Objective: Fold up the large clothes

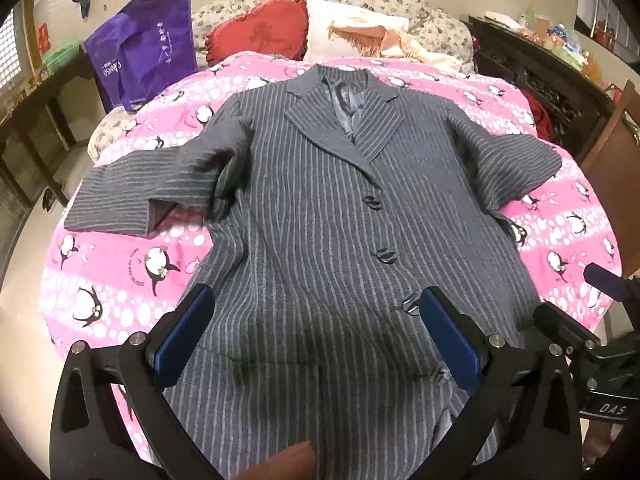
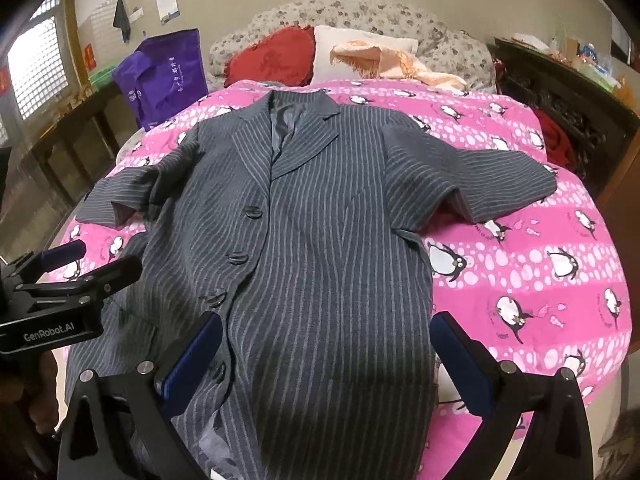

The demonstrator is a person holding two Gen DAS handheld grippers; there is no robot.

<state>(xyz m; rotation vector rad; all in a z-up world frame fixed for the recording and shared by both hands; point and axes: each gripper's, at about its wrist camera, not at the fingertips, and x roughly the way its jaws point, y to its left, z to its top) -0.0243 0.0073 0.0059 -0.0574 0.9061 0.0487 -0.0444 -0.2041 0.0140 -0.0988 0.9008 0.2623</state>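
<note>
A: Where does your coat (image 1: 320, 216) lie?

B: Flat on the bed (image 2: 560, 264), front up, collar toward the pillows. Grey woollen cloth, thin pale stripes running lengthwise. Notched lapels open on a shiny grey lining. Dark round buttons (image 1: 385, 255) down the front edge.

A: Sleeves?

B: Both spread sideways. The left sleeve (image 1: 120, 200) shows its cuff as an open, squared end; stripes run crosswise there. The right sleeve (image 2: 488, 176) bends at the elbow, cuff turned toward the hem.

A: What is under it?

B: A pink fleece blanket (image 1: 120, 272), white spots and penguins, soft and a little rumpled. Beyond the collar, a red frilled heart cushion (image 1: 260, 32), a white pillow (image 1: 352, 28) with a peach fringed scarf (image 2: 392, 64) over it, and a floral quilt bunched behind.

A: Your left gripper (image 1: 316, 336)?

B: Spread wide, holding nothing. Its flat blue rubber-faced fingers (image 1: 184, 332) hang above the lower front of the coat, one toward each side of the third button region.

A: And the right gripper (image 2: 326, 364)?

B: Also wide apart, nothing between. One blue finger sits over the buttoned edge, the other over the coat's side seam, where grey meets pink.

A: Anything beside the bed?

B: A purple woven tote (image 1: 140, 48), stiff-sided, with white print.
</note>
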